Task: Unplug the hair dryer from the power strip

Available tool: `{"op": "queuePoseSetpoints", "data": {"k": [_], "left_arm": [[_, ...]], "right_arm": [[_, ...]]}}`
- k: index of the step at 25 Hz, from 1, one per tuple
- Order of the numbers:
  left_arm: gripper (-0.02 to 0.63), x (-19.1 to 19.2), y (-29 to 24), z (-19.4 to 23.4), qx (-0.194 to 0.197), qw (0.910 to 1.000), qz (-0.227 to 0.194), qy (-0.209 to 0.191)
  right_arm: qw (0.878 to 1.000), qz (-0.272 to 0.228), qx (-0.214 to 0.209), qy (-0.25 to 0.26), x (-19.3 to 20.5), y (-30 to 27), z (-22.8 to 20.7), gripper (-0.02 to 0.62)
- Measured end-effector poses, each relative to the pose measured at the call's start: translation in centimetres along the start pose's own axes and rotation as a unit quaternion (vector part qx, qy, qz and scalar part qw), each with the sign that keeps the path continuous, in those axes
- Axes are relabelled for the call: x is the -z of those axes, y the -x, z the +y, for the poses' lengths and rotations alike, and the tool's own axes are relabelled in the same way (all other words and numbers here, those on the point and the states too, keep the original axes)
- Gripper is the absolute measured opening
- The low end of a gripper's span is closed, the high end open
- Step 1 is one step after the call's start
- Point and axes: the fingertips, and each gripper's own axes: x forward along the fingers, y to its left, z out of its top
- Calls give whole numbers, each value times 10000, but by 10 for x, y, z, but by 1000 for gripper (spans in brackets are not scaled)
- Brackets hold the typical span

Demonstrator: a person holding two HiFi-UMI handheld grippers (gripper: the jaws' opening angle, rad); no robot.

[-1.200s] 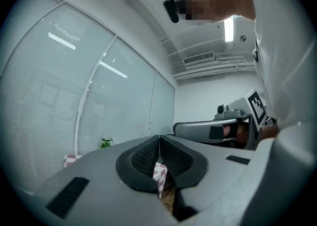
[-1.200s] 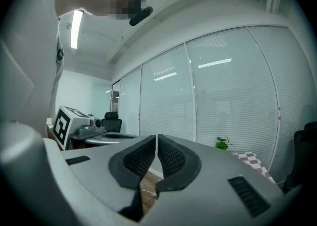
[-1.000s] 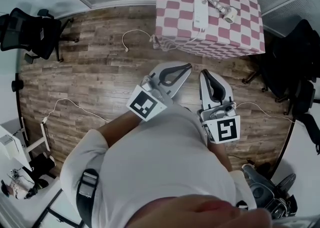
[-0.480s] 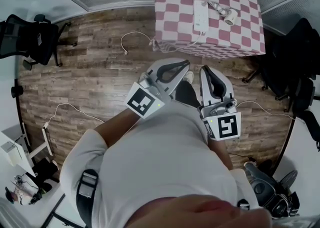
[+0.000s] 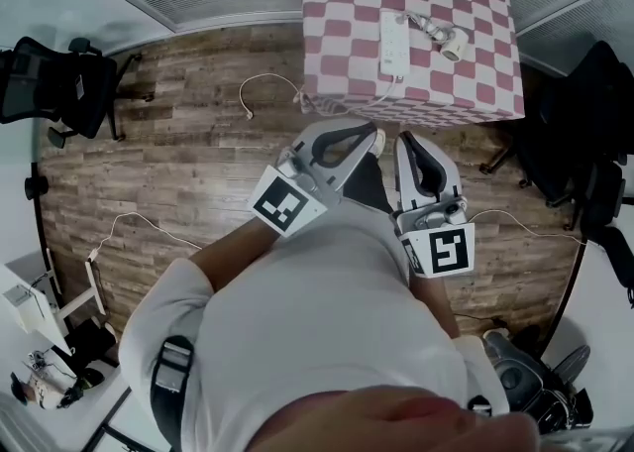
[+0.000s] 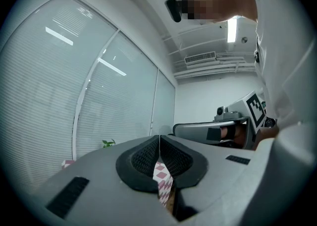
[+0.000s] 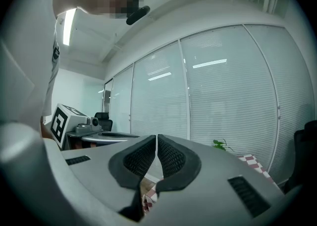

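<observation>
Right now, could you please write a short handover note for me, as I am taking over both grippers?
Left gripper: shut, empty, short of the checked-cloth table.
Right gripper: shut, empty, beside the left one.
White power strip and hair dryer lie on the table, dryer right of the strip, its cord leading to the strip's far end.
Done: nothing; neither gripper touches them.
Left: reach the table, probably hold the strip down, and unplug the dryer.
</observation>
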Motion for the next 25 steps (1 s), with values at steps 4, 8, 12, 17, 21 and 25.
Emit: {"op": "queuePoseSetpoints", "data": {"k": [4,8,12,17,21,25], "left_arm": [[34,2,-17,12,5,10000,70,39],[34,4,-39,23,11,10000,70,26],[34,3,-63,36,-31,10000,77,35],[34,5,-96,53,-96,9999,142,-2],[34,6,-128,69,-197,9997,139,-4],[34,7,-160,89,-358,9993,142,-19]], "right_arm": [[10000,0,34,-6,0,-11,-17,34],[10000,-12,37,-23,1,-21,-39,34],[10000,5,-2,-57,3,-35,-63,34],[9999,7,-96,-84,4,-53,-96,34],[9998,7,-160,-71,6,-69,-129,34],[9994,6,-332,-74,7,-88,-161,34]]}}
